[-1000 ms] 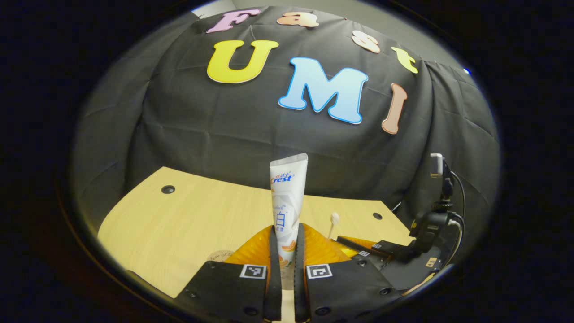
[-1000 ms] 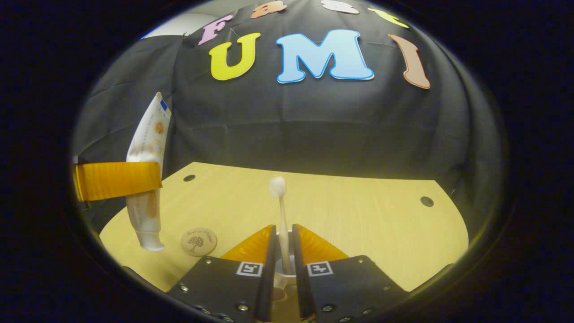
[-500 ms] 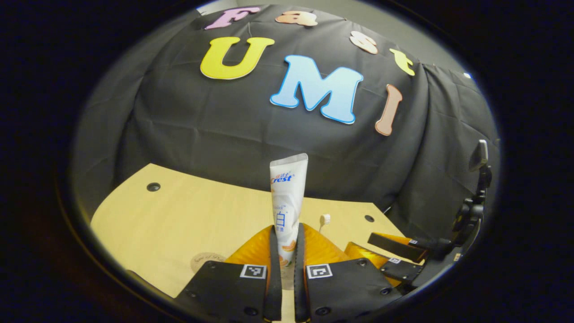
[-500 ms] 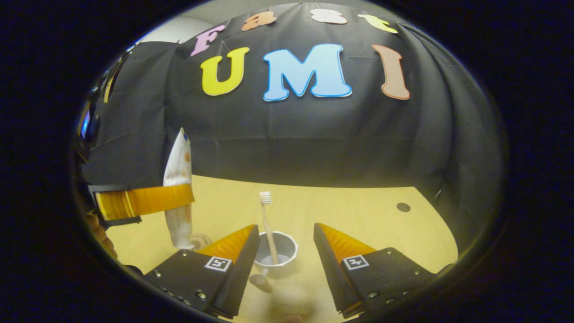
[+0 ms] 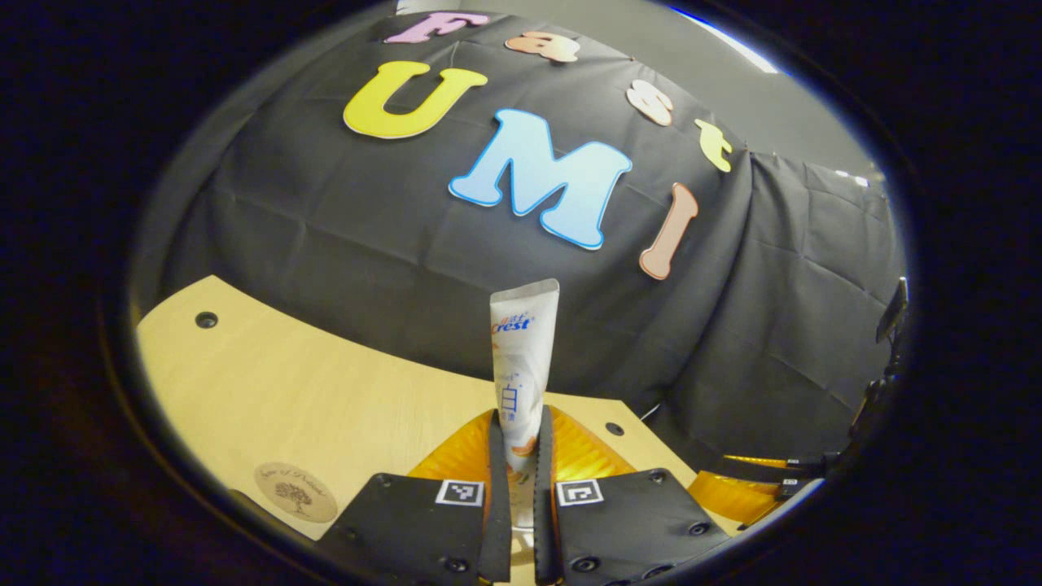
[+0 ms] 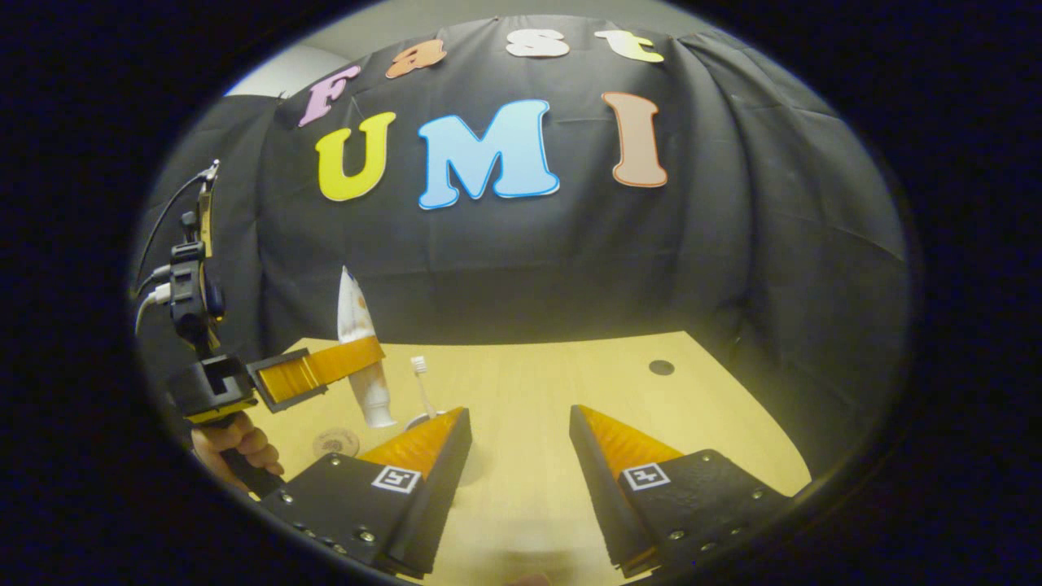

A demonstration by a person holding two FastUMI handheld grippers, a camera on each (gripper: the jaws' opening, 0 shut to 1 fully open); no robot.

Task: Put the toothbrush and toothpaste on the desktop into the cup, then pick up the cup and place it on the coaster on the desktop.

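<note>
Above the worktop (image 6: 537, 407), left tool (image 5: 521, 464) pinches the toothpaste (image 5: 521, 358) upright; right tool (image 6: 521, 456) is spread, toothbrush (image 6: 421, 382) standing in the cup (image 6: 417, 421) near the coaster (image 6: 335, 443).

My light wooden tabletop (image 6: 570, 391) carries a round coaster (image 5: 295, 491) near its left edge, and the cup (image 6: 417, 420) stands just right of it.
</note>
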